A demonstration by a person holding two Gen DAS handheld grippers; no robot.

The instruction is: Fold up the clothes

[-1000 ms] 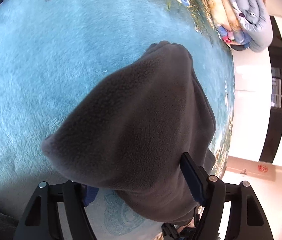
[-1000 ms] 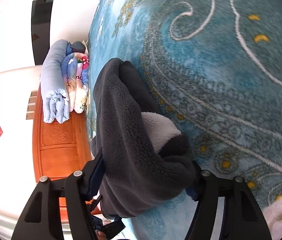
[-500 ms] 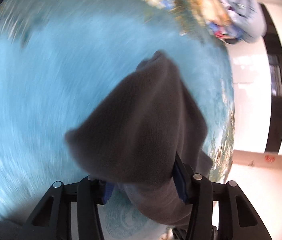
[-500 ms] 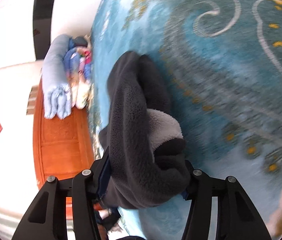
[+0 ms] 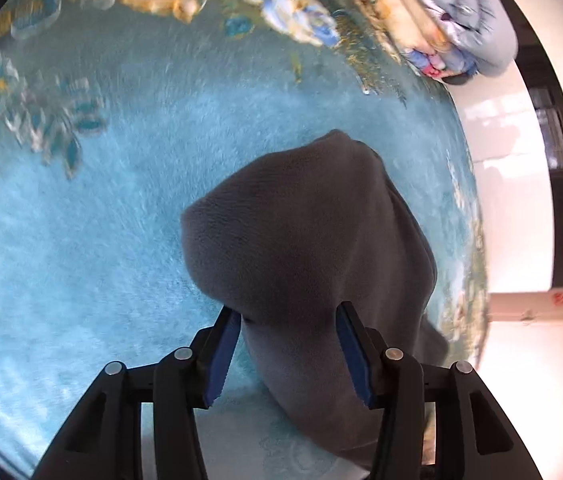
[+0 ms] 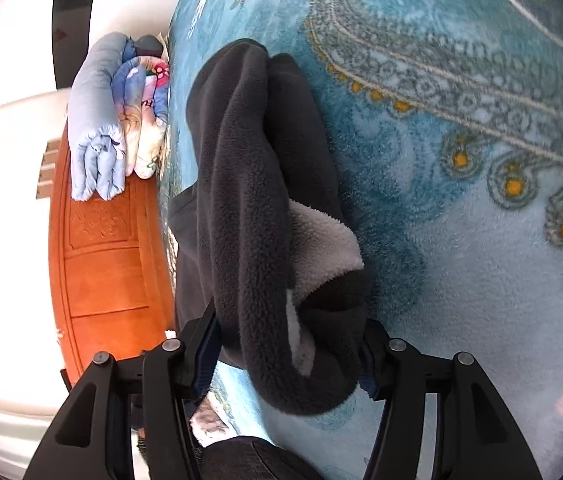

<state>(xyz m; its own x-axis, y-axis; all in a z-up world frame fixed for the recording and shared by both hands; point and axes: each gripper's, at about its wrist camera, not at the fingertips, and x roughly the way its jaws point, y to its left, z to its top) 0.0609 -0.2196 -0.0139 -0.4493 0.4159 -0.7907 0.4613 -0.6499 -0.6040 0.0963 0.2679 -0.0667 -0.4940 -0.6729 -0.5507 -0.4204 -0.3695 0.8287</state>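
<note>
The dark grey fleece garment [image 5: 313,248] hangs bunched between both claws above the blue patterned blanket [image 5: 81,240] of the bed, near the edge where folded quilts [image 6: 113,120] are stacked. The left claw [image 5: 287,344] grips a thick fold of it; the right claw [image 6: 285,344] is clenched on another bundle, with pale lining [image 6: 321,240] showing. The fleece looks soft, limp and fairly light, bulky when gathered, and unlikely to slip from the pads. It should handle best pinched at a hem or seam edge, since gathered handfuls will sag and hide the shape
</note>
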